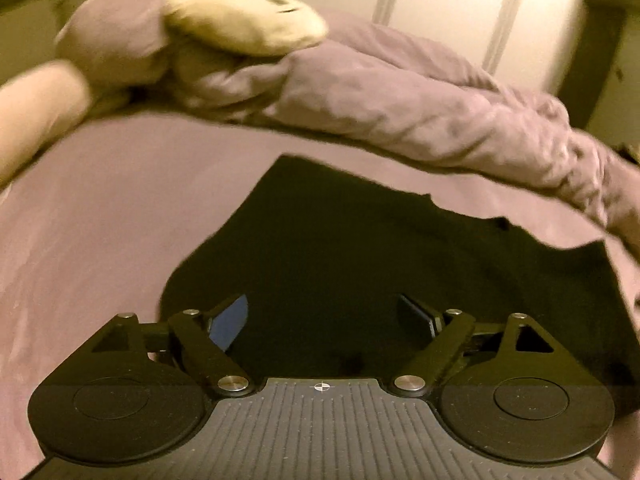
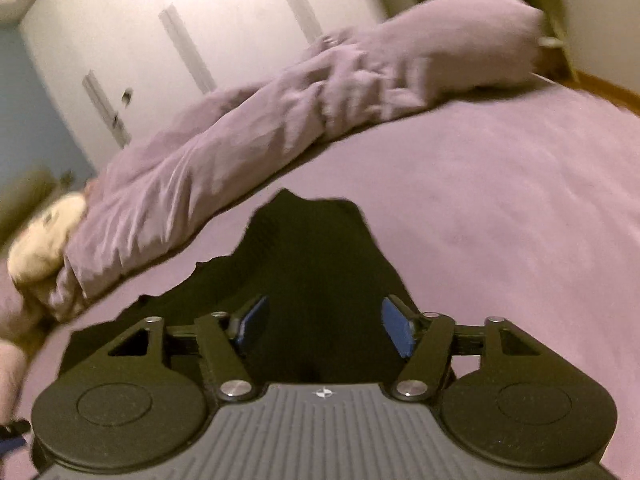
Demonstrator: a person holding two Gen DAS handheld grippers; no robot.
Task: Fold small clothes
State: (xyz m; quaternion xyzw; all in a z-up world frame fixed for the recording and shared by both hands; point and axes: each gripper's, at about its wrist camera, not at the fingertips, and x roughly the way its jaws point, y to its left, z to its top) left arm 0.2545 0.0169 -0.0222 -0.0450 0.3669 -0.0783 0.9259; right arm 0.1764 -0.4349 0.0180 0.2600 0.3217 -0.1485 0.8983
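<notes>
A black garment (image 1: 360,248) lies spread flat on the mauve bed sheet (image 1: 100,208). My left gripper (image 1: 324,320) is open just above the garment's near part, blue pads apart, nothing between them. In the right wrist view the same black garment (image 2: 316,256) runs forward to a pointed end. My right gripper (image 2: 324,324) is open over it, blue pads wide apart and empty. Whether the fingertips touch the cloth I cannot tell.
A crumpled mauve duvet (image 1: 420,100) lies across the far side of the bed, also in the right wrist view (image 2: 248,128). A cream and mauve plush toy (image 1: 240,20) and a pink pillow (image 1: 36,116) lie at the far left. White wardrobe doors (image 2: 140,32) stand behind.
</notes>
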